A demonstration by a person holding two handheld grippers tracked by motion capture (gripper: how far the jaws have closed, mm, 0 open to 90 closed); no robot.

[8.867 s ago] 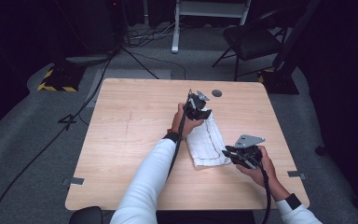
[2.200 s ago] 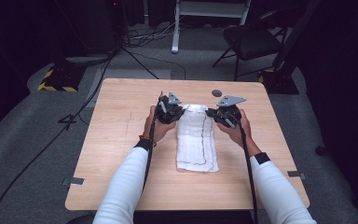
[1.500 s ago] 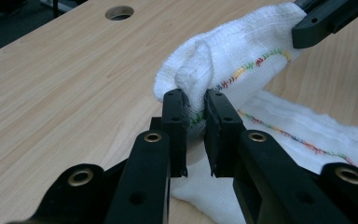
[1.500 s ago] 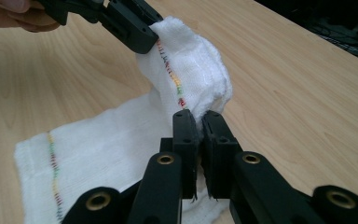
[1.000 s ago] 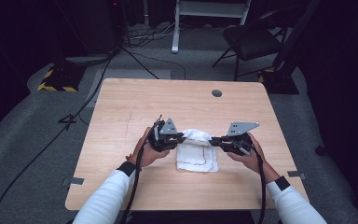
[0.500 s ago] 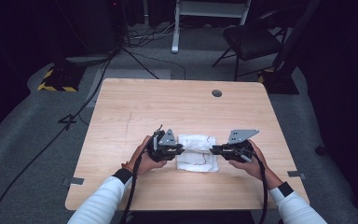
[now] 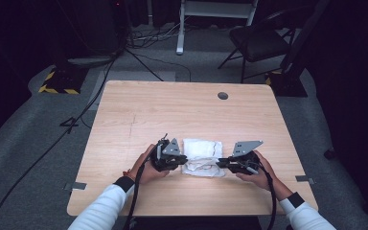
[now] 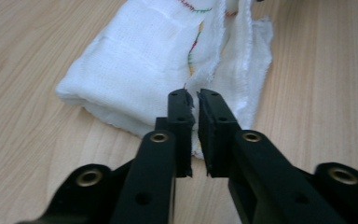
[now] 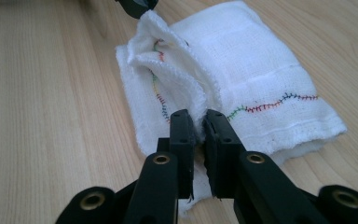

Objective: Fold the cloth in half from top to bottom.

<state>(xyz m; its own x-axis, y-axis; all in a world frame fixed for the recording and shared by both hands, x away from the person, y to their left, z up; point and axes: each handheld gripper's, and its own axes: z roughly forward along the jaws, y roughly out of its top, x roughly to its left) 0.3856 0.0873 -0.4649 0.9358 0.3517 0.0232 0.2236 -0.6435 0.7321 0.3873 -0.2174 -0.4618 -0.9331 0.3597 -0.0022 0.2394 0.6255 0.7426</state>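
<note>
I have the white cloth [image 7: 201,155] folded over now: a second ago it lay long on the table [image 7: 139,110], and both corners have come toward me. My left claw [image 8: 192,100] is pressed together on the near edge, my right claw [image 9: 198,122] pinching the other corner (colored stitching shows between). I judge this fold nearly done; laying the edge flat comes next
</note>
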